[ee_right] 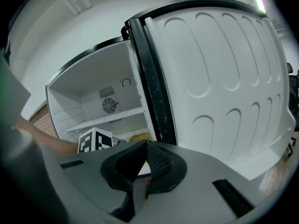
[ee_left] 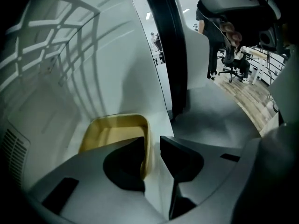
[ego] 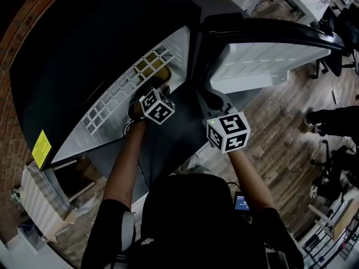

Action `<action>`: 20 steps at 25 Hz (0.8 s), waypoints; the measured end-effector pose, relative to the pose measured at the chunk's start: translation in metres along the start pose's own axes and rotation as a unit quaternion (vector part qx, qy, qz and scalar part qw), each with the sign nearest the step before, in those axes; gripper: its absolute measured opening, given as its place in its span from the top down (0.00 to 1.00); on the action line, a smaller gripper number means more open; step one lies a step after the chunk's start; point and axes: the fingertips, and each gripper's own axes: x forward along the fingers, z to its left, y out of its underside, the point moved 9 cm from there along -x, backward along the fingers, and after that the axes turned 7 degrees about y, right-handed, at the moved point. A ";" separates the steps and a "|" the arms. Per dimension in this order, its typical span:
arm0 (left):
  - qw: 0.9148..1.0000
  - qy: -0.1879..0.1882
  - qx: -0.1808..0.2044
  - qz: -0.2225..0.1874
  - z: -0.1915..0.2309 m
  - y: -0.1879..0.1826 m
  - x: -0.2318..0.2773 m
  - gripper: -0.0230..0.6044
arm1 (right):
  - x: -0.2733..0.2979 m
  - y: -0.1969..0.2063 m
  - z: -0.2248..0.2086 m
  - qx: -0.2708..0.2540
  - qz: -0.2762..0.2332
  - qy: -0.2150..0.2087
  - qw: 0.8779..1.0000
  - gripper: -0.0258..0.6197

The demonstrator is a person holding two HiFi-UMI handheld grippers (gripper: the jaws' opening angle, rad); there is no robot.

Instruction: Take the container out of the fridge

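A shallow yellow container [ee_left: 114, 132] sits on the white floor of the open fridge, and it also shows as the yellow container [ego: 159, 73] in the head view. My left gripper [ee_left: 152, 141] is inside the fridge and open. One jaw is inside the container and the other outside, so they straddle its right wall, with a small gap on the outer side. From above, the left gripper [ego: 150, 102] reaches in under its marker cube. My right gripper [ee_right: 145, 144] is shut on nothing, held outside in front of the fridge. The right gripper [ego: 213, 102] is near the door hinge.
The white fridge door [ego: 263, 60] stands wide open to the right. A wire rack [ego: 115, 102] lies left of the container. A white shelf [ee_right: 107, 118] and a fan grille [ee_right: 109, 105] lie deeper inside. A person's shoes [ego: 322, 119] stand on the wood floor [ego: 280, 122] at right.
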 end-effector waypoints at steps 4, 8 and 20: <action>1.000 0.000 0.012 0.010 -0.001 -0.001 0.002 0.79 | -0.001 0.000 -0.002 0.001 0.000 0.003 1.000 0.90; 1.000 -0.005 0.018 0.015 0.001 -0.001 0.000 0.88 | -0.002 -0.001 -0.002 0.000 -0.001 0.005 1.000 0.90; 0.999 0.016 0.031 0.021 -0.005 -0.003 -0.011 0.91 | -0.008 -0.004 0.004 -0.005 -0.004 0.006 1.000 0.90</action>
